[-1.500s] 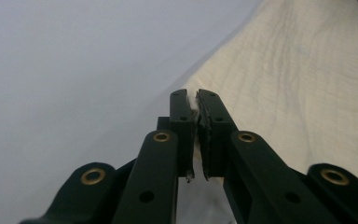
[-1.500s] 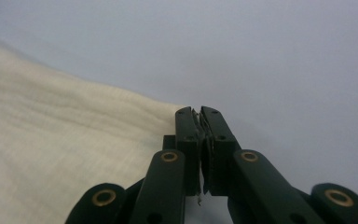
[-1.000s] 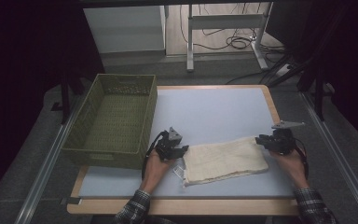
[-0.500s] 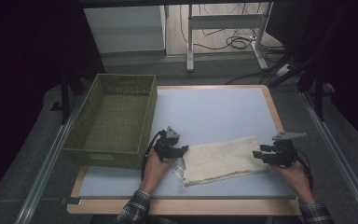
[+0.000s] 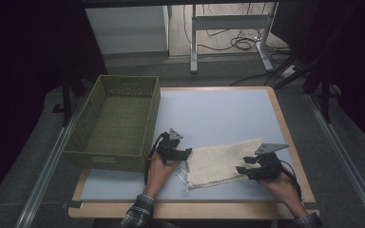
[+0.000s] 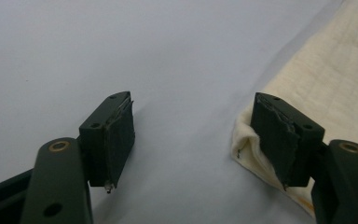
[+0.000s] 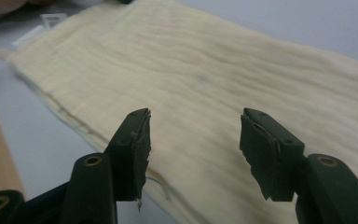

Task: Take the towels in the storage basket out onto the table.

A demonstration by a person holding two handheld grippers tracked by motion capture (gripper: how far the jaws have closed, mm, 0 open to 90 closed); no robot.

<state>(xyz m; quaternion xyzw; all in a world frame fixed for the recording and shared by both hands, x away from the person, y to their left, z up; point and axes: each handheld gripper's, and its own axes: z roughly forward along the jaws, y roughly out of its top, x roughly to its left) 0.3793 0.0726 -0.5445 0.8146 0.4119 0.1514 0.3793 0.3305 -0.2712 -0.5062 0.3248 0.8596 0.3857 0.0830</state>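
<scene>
A cream folded cloth (image 5: 221,161) lies flat on the pale blue table top (image 5: 218,109), near the front edge. My left gripper (image 5: 186,152) rests at the cloth's left end. It is open and its jaws have just been opening. In the left gripper view nothing sits between the jaws of the left gripper (image 6: 193,109), and the cloth's folded corner (image 6: 247,144) lies against the right one. My right gripper (image 5: 241,170) hovers over the cloth's near right corner. It is open too, its jaws just opened, and in the right gripper view the right gripper (image 7: 196,119) has the cloth (image 7: 205,70) below it.
A green woven basket (image 5: 119,123) stands at the table's left side, just beyond my left hand. White label tags (image 5: 183,174) stick out from the cloth's near left corner. The wooden table rim (image 5: 190,209) runs close in front of both hands.
My right gripper has let go of the cloth's far right corner and moved toward the near edge of the table. The left hand has stayed where it was.
</scene>
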